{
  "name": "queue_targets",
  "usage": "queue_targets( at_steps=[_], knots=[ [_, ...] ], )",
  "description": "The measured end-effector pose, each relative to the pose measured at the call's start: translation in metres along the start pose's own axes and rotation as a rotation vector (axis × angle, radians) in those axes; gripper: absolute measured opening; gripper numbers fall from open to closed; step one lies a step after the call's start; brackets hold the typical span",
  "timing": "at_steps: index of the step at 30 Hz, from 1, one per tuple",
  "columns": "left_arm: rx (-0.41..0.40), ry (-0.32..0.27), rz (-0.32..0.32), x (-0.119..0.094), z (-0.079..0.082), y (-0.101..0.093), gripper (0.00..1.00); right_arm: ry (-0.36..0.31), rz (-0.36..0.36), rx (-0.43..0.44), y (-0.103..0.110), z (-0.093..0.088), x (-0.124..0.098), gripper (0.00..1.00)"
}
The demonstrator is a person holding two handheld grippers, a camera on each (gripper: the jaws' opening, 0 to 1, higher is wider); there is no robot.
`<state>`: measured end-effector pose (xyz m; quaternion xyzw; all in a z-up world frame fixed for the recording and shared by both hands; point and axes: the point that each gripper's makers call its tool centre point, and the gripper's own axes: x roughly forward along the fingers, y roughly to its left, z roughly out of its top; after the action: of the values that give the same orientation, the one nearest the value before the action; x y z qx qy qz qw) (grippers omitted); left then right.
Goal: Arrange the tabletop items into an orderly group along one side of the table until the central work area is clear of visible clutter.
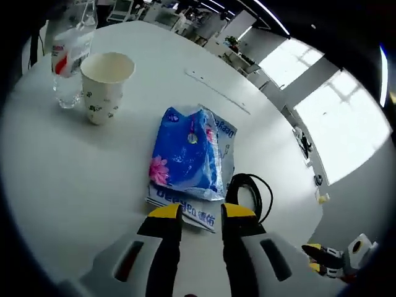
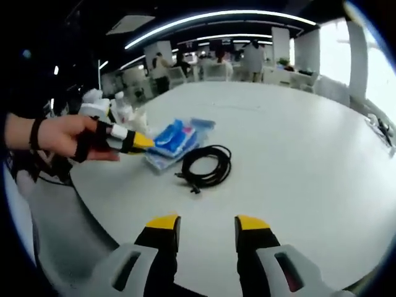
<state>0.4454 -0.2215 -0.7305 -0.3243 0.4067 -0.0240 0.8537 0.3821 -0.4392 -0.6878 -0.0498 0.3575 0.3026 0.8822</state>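
Observation:
A blue tissue pack [image 1: 190, 154] with a pink flower lies mid-table on top of a second flat pack [image 1: 185, 212]. My left gripper [image 1: 202, 214] is open, its yellow tips at the lower pack's near edge. A coiled black cable [image 1: 252, 193] lies just right of the packs. At the far left stand a patterned paper cup [image 1: 106, 83] and a clear water bottle [image 1: 71, 49]. In the right gripper view, my right gripper [image 2: 208, 224] is open over bare table, short of the cable [image 2: 207, 166]. The tissue pack [image 2: 176, 138] lies beyond it, with the left gripper [image 2: 137, 142] touching it.
The round white table [image 1: 74, 179] curves away at its near edge [image 2: 93, 204]. A person's hand [image 2: 65, 139] holds the left gripper. A thin seam [image 1: 216, 91] crosses the far tabletop. The right gripper [image 1: 328, 257] shows off the table's right edge.

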Motion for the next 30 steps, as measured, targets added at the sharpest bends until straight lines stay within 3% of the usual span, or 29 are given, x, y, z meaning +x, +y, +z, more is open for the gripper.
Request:
queue_targets(
  at_steps=[6, 12, 25, 30],
  knots=[
    [-0.193, -0.012, -0.044, 0.013, 0.004, -0.012, 0.25, -0.009, 0.021, -0.002, 0.004, 0.004, 0.002, 0.35],
    [-0.254, -0.009, -0.006, 0.020, 0.000, -0.004, 0.24, -0.012, 0.018, 0.002, 0.003, 0.005, -0.001, 0.35],
    [-0.300, -0.024, 0.007, 0.026, 0.003, -0.004, 0.22, -0.004, 0.016, 0.005, 0.003, 0.001, -0.005, 0.34],
    [-0.306, -0.026, 0.022, 0.029, 0.003, -0.001, 0.10, -0.007, 0.019, 0.010, 0.004, 0.002, -0.005, 0.34]
  ],
)
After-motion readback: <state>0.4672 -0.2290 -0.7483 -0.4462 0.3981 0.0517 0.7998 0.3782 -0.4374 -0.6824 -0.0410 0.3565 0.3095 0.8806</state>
